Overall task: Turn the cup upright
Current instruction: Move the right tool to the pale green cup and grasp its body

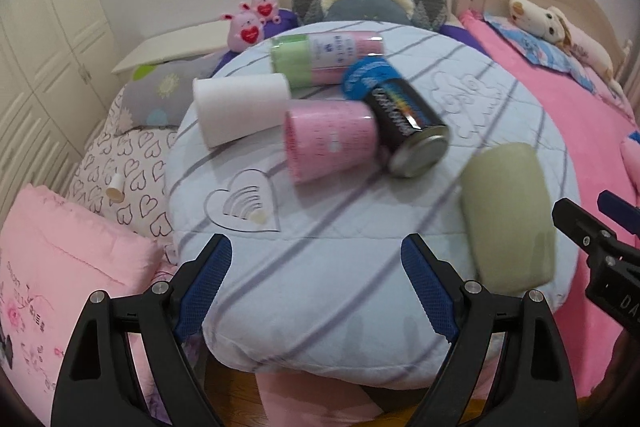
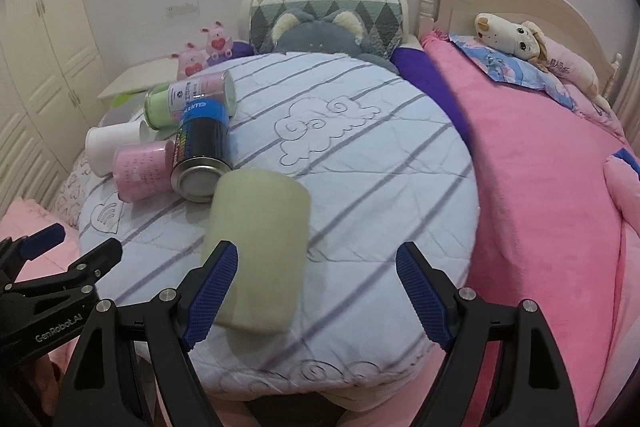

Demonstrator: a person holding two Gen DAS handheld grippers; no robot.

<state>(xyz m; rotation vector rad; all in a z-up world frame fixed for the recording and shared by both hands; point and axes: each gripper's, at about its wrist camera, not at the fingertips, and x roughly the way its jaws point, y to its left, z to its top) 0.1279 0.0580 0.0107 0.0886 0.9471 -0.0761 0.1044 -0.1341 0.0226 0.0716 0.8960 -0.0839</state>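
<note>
Cup, pale green, lies on its side near the round cushion's front edge, long axis pointing away from the right gripper, which is nearer; both it and the left gripper are spread apart, empty.

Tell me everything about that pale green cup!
The pale green cup is plain, matte and smooth, with no handle or print showing. It lies on its side on the round striped cushion, apart from the other cups and near the black can. The open right tongs are over it, not gripping.
</note>
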